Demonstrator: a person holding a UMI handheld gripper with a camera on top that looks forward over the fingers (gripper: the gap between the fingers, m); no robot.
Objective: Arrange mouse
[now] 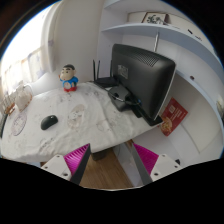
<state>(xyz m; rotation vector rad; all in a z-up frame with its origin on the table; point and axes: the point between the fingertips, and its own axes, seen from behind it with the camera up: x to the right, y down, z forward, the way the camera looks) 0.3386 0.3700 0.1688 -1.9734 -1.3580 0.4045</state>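
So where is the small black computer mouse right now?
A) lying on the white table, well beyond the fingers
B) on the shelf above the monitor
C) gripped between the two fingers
A: the small black computer mouse lies on the white table, far beyond the open gripper, which holds nothing.

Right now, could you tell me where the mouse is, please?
The black mouse lies on the white desk, well beyond the open gripper, on its left, with the monitor far right.
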